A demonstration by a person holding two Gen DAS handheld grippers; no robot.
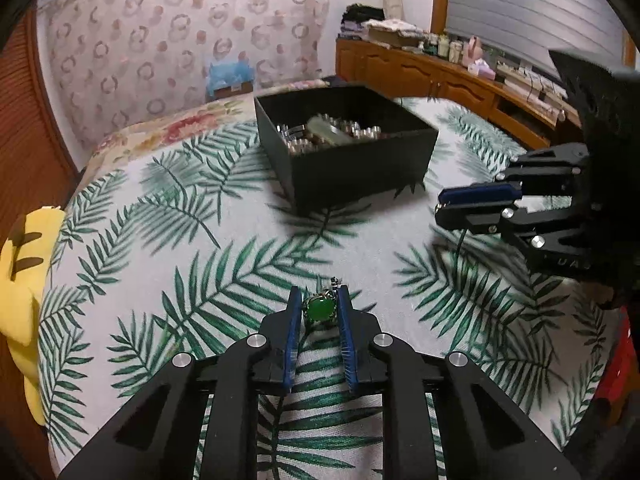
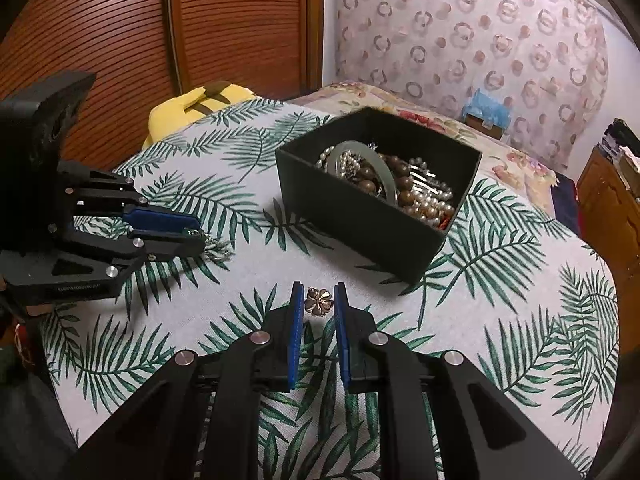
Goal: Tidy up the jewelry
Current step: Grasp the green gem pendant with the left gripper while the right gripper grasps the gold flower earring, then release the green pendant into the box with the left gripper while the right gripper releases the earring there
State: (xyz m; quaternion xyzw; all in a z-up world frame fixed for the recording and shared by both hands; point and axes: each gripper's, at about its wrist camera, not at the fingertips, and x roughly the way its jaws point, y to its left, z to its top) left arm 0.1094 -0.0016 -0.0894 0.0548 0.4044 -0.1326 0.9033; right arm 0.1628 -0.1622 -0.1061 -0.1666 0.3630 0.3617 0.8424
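- 2 grippers: left gripper point(image 1: 319, 300), right gripper point(image 2: 316, 294)
- 1 green-stone ring point(image 1: 319, 309)
- 1 gold flower piece point(image 2: 318, 301)
- 1 black box point(image 2: 360, 216), far, with jewelry piled inside; pieces too tangled to count
- 1 yellow plush point(image 1: 20, 280), left edge
- 1 leaf-print cover point(image 1: 180, 248)

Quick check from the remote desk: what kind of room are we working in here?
Most likely a bedroom at home. The work surface looks like a bed under a palm-leaf cover, with a floral pillow at its head, a louvred wooden wardrobe door beside it, and a low wooden cabinet under the window.
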